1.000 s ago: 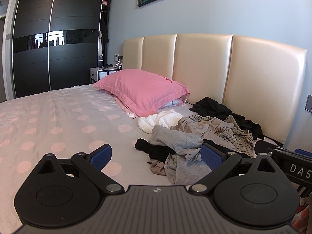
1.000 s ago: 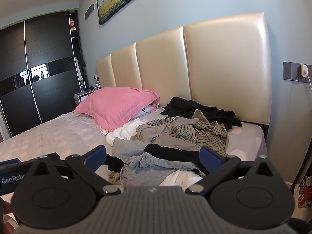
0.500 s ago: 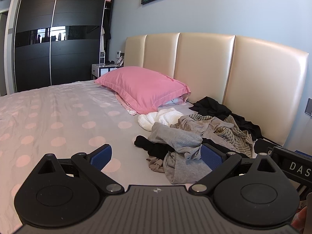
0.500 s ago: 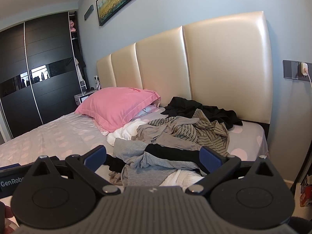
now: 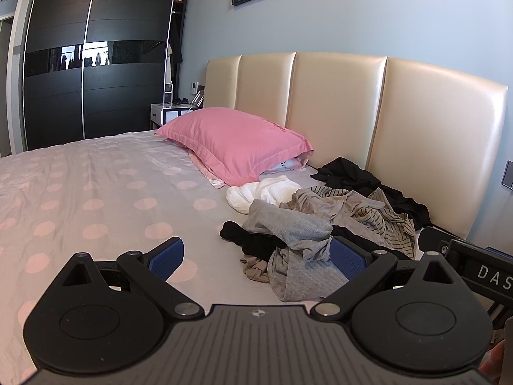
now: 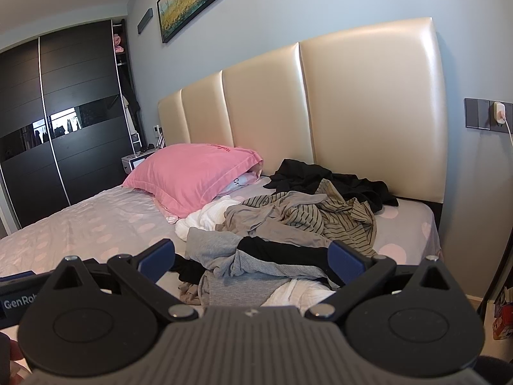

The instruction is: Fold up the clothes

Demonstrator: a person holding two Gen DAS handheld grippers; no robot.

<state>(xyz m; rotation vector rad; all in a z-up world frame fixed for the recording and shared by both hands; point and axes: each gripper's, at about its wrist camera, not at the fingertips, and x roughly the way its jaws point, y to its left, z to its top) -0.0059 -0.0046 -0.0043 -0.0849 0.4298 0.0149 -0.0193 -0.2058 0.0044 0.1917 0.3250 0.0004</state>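
A heap of unfolded clothes (image 5: 320,218) (image 6: 275,243) lies on the bed near the headboard: a grey garment (image 5: 288,224) in front, a striped beige one (image 6: 323,218), a black one (image 6: 327,179) and a white one (image 5: 266,192). My left gripper (image 5: 256,256) hovers open above the sheet, short of the heap's left side, nothing between its blue pads. In its own view my right gripper (image 6: 253,256) is open too, facing the heap from the bed's edge without touching it. The right tool's body (image 5: 474,269) shows at the left view's right edge.
A pink pillow (image 5: 237,141) (image 6: 192,176) leans by the cream padded headboard (image 5: 336,106). The polka-dot bed sheet (image 5: 89,199) stretches flat to the left. A dark sliding wardrobe (image 5: 89,57) and a bedside table (image 5: 173,112) stand beyond. A wall socket with charger (image 6: 497,115) sits right of the bed.
The left wrist view has tilted slightly upward and drawn back a little, showing more of the wall. The right gripper has barely moved. Both stay open.
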